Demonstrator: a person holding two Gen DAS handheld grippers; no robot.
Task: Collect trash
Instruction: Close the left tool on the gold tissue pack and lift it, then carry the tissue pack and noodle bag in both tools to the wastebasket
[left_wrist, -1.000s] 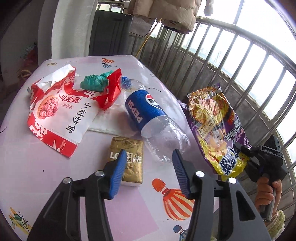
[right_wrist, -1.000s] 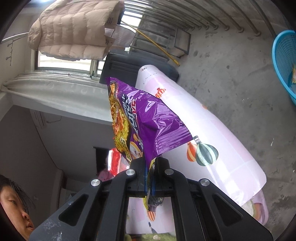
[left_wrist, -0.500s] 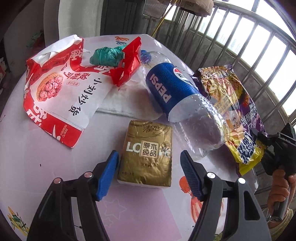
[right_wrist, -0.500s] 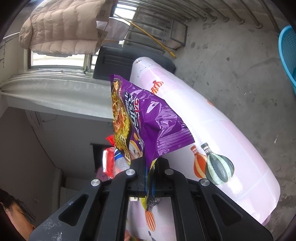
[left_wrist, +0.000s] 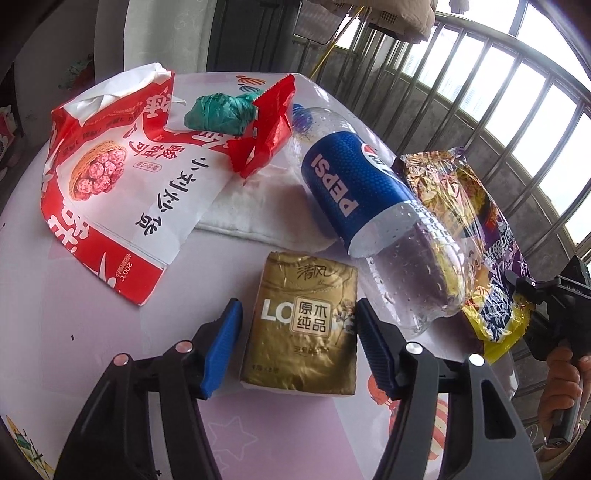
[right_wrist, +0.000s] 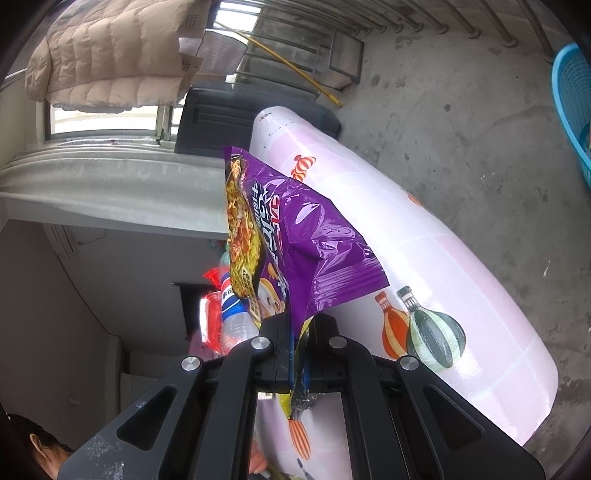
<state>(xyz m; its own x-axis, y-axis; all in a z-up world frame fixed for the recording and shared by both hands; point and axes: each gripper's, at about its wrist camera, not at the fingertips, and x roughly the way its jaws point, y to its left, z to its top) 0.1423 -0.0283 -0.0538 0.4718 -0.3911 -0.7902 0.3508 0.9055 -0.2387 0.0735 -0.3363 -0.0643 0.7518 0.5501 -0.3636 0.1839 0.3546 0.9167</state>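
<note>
A round table with a pink balloon-print cloth is sitting on a balcony, with a metal railing curving behind it. A puffy beige jacket is hanging up by the window, and a blue basket is waiting on the concrete floor, well apart from the table.

Going from left to right on the table, a big red and white paper bag is lying flat. A green crumpled wad is sitting on its far end, touching a torn red wrapper. A white folded cloth is peeking out from under the bag. Next, an empty Pepsi bottle is lying on its side, just beside a gold tissue pack. The bottle is pressing close on the pack's right side.

The left gripper has come much closer than a second ago. Its blue fingers are spread wide apart, one on each side of the gold tissue pack, not squeezing it.

The right gripper is turned sideways at the table's right edge, gripped by a hand. Its fingers are still pinched tight on the corner of a purple and yellow snack bag, which is sticking up off the table just beside the bottle.
</note>
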